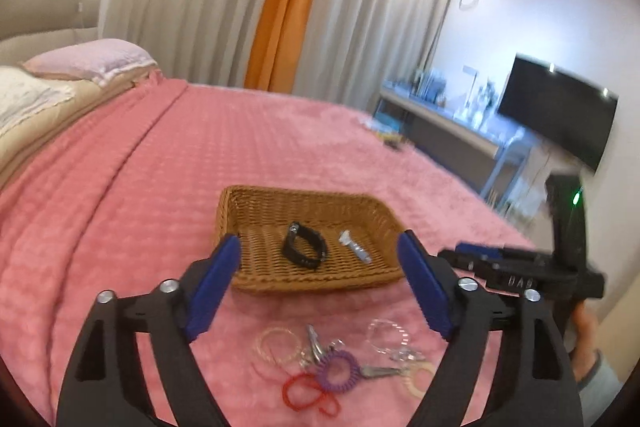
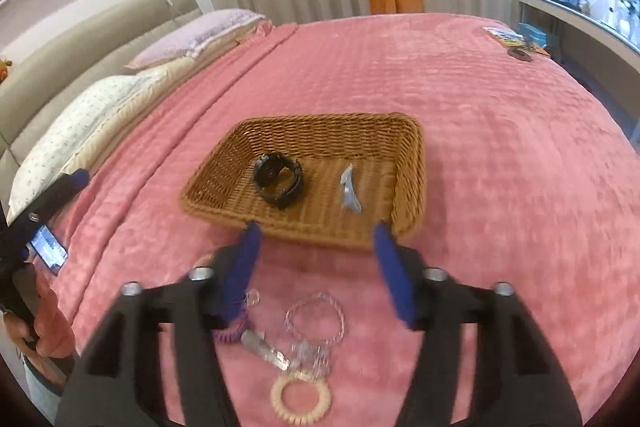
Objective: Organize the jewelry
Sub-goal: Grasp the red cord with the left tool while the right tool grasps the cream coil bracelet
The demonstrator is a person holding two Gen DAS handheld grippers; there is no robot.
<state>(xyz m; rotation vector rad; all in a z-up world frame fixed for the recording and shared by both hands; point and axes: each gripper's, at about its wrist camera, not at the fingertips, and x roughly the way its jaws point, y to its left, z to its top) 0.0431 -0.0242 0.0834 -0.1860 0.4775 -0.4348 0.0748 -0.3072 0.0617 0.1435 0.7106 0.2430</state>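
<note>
A brown wicker basket (image 1: 256, 283) (image 2: 224, 195) sits on the pink bedspread. In it lie a black bracelet (image 1: 303, 247) (image 2: 278, 179) and a silver hair clip (image 1: 355, 247) (image 2: 349, 189). In front of it lies a loose pile: a purple coil band (image 1: 335, 373), a red cord band (image 1: 302, 395), clear bead bracelets (image 1: 276, 347) (image 2: 316, 319), a cream ring band (image 2: 299, 401) and metal clips (image 2: 266, 349). My left gripper (image 1: 320, 287) is open and empty above the pile. My right gripper (image 2: 318, 267) is open and empty, also above the pile.
The pink bedspread (image 1: 160, 167) covers a wide bed with pillows (image 2: 80, 123) at its head. A desk (image 1: 440, 115) and a dark TV (image 1: 560, 115) stand at the right wall. Small items (image 2: 516, 43) lie at the bed's far right corner.
</note>
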